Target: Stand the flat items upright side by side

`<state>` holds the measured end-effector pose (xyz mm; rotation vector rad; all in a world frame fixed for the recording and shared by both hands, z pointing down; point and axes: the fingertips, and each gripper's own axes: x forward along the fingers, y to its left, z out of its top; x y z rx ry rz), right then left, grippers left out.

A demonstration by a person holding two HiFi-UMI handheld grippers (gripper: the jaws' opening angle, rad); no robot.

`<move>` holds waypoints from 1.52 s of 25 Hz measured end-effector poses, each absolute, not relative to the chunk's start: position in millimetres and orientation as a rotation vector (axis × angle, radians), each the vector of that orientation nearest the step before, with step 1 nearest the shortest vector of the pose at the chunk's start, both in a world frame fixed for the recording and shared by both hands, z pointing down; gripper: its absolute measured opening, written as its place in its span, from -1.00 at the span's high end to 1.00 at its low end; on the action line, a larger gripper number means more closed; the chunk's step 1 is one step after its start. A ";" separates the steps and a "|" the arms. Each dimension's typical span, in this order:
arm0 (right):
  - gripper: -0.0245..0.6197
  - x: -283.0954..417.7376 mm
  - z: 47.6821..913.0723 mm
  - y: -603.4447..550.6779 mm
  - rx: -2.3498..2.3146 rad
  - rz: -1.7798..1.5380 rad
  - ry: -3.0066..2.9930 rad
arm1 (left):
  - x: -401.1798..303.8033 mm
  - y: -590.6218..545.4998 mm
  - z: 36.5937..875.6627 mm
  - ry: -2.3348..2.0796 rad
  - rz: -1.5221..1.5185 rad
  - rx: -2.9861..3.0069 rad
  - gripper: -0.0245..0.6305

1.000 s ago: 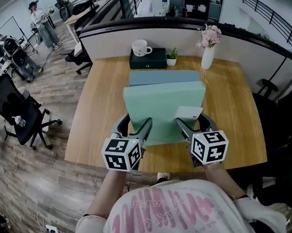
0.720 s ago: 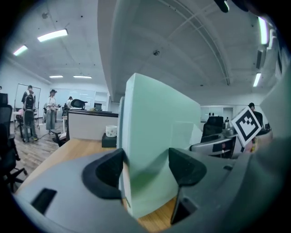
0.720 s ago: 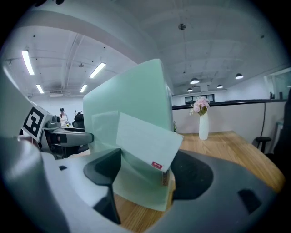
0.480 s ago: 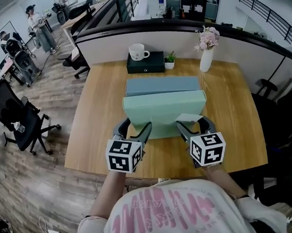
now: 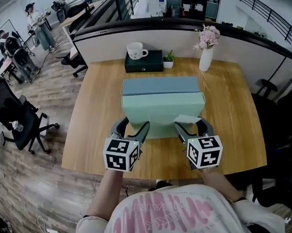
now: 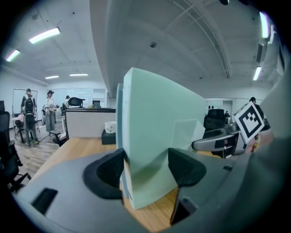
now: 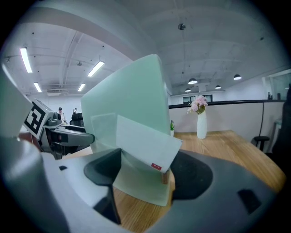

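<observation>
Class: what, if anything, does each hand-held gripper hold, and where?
Both hold the green box: left hand-held gripper at its left end, right hand-held gripper at its right end.

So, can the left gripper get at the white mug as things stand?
Probably not: the left gripper is clamped on the green box, which, with the blue box, stands between it and the mug.

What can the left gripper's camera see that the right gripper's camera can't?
Only the left gripper view: a white mug on a dark box, and people far off. Only the right gripper view: a white vase of pink flowers, a small plant, and a white label with a red mark. Both: the mint-green box between the jaws, on the wooden table.
</observation>
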<state>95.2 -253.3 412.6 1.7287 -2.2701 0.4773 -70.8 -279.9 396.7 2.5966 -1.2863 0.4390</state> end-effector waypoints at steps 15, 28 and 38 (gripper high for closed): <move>-0.06 89.4 412.7 -256.1 1.703 0.493 -2.300 | -81.0 -283.3 394.9 -1.355 0.436 2.542 -0.01; -0.07 89.4 414.3 -254.3 1.707 0.516 -2.297 | -95.8 -277.7 403.2 -1.397 0.361 2.443 0.15; -0.10 91.1 408.7 -251.2 1.718 0.508 -2.270 | -105.9 -270.4 383.8 -1.420 0.241 2.417 0.30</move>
